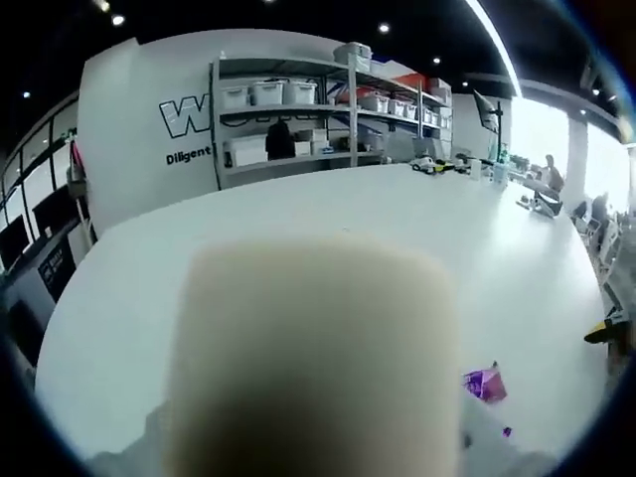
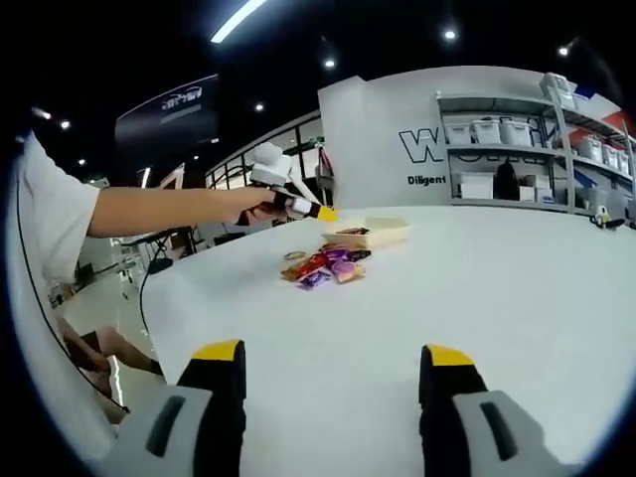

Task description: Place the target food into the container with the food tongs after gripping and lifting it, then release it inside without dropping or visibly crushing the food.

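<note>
A blurred beige container sits right in front of the lens in the left gripper view and hides the jaws. In the right gripper view the same shallow beige container rests on the white table, and my left gripper, held in a person's hand, is clamped on its left end. A heap of wrapped sweets in red, purple and orange lies just in front of it. One purple sweet lies beside the container. My right gripper stands open over bare table, well short of the sweets.
The person's bare arm and white sleeve reach in from the left. The table's curved edge drops off on that side. Shelves with white bins stand beyond the table. A yellow-black piece shows at the right edge.
</note>
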Demonstrator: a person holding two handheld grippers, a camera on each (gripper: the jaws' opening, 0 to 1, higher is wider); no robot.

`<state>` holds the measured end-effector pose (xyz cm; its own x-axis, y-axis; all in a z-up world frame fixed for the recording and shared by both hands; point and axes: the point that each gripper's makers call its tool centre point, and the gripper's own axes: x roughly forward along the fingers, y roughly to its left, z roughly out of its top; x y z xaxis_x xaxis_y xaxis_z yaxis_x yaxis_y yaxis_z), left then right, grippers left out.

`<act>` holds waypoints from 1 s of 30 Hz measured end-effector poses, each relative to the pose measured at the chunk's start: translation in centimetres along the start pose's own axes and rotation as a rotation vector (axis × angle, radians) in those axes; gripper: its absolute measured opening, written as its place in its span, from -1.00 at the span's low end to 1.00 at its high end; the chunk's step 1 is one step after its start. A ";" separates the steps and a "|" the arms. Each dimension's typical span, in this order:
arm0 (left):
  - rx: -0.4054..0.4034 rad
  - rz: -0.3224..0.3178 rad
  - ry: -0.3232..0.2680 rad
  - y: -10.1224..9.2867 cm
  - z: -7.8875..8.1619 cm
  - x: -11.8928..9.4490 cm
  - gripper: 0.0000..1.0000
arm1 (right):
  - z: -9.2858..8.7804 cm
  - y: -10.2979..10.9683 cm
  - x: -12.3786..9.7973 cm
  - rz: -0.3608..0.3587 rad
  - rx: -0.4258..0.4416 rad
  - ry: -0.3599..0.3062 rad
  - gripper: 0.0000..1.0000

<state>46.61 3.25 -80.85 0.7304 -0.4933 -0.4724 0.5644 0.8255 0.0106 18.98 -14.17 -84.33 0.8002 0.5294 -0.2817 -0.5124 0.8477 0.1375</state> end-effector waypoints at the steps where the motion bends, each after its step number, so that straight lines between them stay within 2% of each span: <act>1: -0.008 0.001 0.004 -0.1 -0.4 -0.3 -0.46 | 0.0 0.1 0.0 0.002 0.001 -0.001 0.36; 3: -0.057 -0.008 0.012 -0.5 -1.2 -0.8 -0.46 | 0.0 0.4 -0.1 0.007 0.003 -0.005 0.35; 7: -0.028 -0.005 0.017 -1.1 -2.2 -1.7 -0.45 | 0.0 0.9 -0.2 0.014 -0.003 -0.009 0.35; 12: -0.052 -0.020 0.027 -2.1 -3.3 -2.5 -0.45 | 0.0 1.4 -0.3 0.021 -0.009 -0.009 0.35; 16: -0.030 -0.017 0.036 -2.7 -4.2 -2.9 -0.45 | -0.1 1.8 -0.3 0.028 -0.017 -0.004 0.35; 20: -0.061 -0.033 0.037 -3.5 -4.7 -3.4 -0.45 | 0.1 2.2 -0.4 0.037 -0.026 -0.004 0.35; 22: -0.049 -0.035 0.040 -4.0 -4.9 -3.6 -0.45 | 0.1 2.3 -0.4 0.037 -0.029 -0.004 0.34; 30: -0.053 -0.015 0.046 -4.8 -5.3 -4.2 -0.45 | 0.2 2.8 -0.4 0.046 -0.044 -0.004 0.33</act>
<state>38.80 2.75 -83.61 0.7027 -0.4936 -0.5125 0.5531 0.8320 -0.0429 17.30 -12.05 -83.64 0.7768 0.5681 -0.2720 -0.5620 0.8201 0.1079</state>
